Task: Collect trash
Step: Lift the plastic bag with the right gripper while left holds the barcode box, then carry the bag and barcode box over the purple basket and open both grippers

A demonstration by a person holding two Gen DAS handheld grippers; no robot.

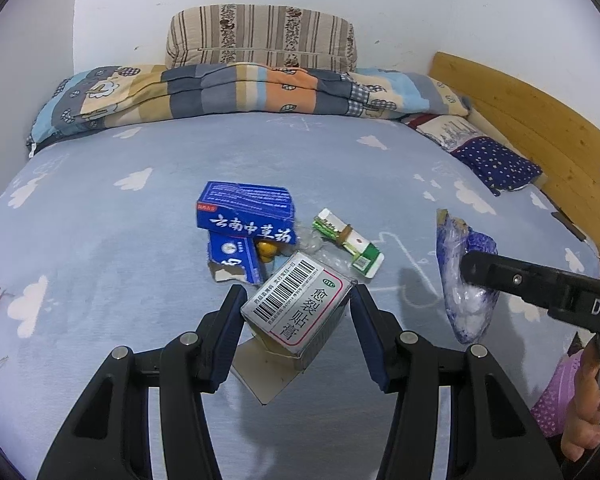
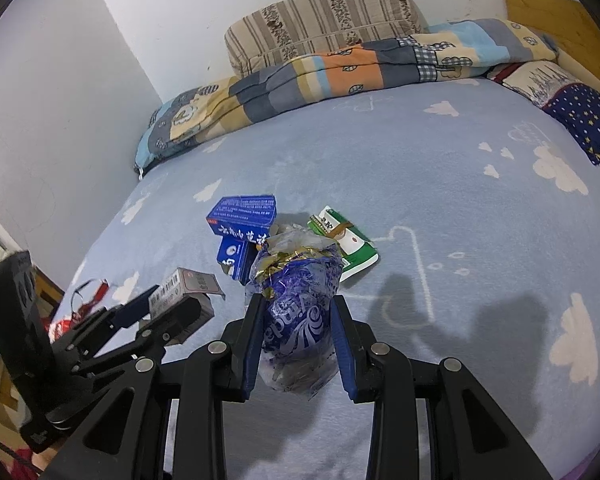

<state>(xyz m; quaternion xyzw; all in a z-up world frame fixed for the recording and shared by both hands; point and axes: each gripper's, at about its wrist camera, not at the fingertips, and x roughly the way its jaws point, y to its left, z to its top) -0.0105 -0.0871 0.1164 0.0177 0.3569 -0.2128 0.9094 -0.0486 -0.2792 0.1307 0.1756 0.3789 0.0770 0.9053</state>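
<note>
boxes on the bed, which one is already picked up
The white barcode box, clamped between the left gripper fingers and lifted. The two blue boxes and the green-white box lie on the bedsheet.

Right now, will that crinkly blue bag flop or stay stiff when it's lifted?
Probably floppy: the blue bag is thin crumpled plastic, sagging below the right gripper. It looks light, since its film is see-through. It may slip, being glossy.

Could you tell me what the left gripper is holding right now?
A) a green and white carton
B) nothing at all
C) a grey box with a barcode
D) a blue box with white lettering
C: the left gripper has its fingers closed on the grey box with the barcode, lifted off the bed, while the blue boxes and green carton lie beyond.
</note>
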